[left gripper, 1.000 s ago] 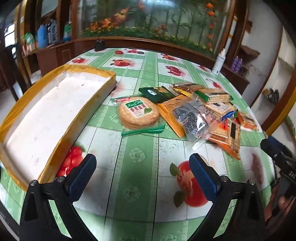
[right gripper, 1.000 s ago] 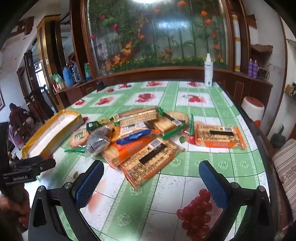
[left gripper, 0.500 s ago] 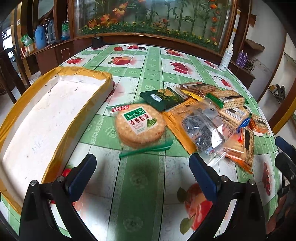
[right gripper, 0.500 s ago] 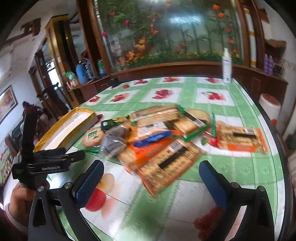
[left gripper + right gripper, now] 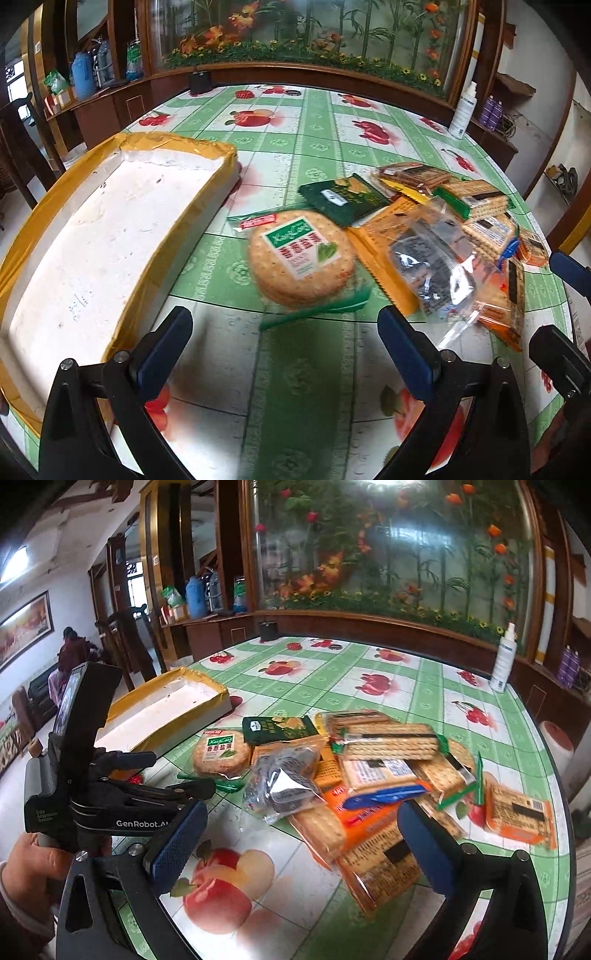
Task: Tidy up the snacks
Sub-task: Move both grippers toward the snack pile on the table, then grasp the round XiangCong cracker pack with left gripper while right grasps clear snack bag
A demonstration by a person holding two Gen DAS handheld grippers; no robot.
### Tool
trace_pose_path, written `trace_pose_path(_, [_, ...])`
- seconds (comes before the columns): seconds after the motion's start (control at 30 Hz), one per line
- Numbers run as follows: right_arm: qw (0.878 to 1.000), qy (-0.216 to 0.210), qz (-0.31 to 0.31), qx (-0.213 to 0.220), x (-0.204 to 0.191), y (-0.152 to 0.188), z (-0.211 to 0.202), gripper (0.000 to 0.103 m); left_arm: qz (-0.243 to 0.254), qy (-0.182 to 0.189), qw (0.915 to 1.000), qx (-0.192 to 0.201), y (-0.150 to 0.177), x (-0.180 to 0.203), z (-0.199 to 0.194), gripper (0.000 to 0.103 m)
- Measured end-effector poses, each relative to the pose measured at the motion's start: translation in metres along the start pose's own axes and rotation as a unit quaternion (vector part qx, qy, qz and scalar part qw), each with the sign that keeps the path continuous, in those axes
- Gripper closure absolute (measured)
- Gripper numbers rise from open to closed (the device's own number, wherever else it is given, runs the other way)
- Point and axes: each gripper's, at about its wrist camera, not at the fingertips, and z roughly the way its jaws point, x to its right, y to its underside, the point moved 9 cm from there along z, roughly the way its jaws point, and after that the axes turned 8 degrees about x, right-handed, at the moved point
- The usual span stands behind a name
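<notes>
A heap of snack packs lies on the green fruit-print table. A round cracker pack sits at its left edge, also in the right wrist view. A dark green pack and a clear bag of dark snacks lie beside it. A long white tray with yellow rim stands on the left. My left gripper is open and empty, just short of the round pack. My right gripper is open and empty over the heap's near side.
A white spray bottle stands at the table's far right edge. A black box sits at the far edge. A wooden cabinet with flowers runs behind. One orange pack lies apart on the right. The left gripper's body is close on my right gripper's left.
My left gripper has moved forward toward the round cracker pack. My right gripper has moved left and closer to the heap. Both stay open.
</notes>
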Motion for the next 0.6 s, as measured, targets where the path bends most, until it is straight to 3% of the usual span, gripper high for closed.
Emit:
trace_pose_path(0.2, [1.0, -0.006, -0.007, -0.005, -0.009, -0.005, 0.013, 0.0, -0.018, -0.008, 0.9998, -0.008, -0.005, -0.024, 0.016, 0.002])
trace_pose_path(0.3, [1.0, -0.005, -0.011, -0.004, -0.012, -0.008, 0.015, 0.0, -0.042, -0.029, 0.9987, -0.003, -0.016, -0.047, 0.022, 0.002])
trace_pose_path(0.4, [1.0, -0.004, -0.015, -0.007, -0.013, -0.009, 0.018, 0.0, -0.07, -0.002, 0.9975, -0.011, -0.02, -0.054, 0.022, 0.002])
trace_pose_path(0.6, [1.0, -0.01, -0.014, -0.023, -0.013, -0.005, 0.037, 0.0, -0.027, 0.004, 0.9995, -0.014, -0.02, -0.036, 0.019, 0.002])
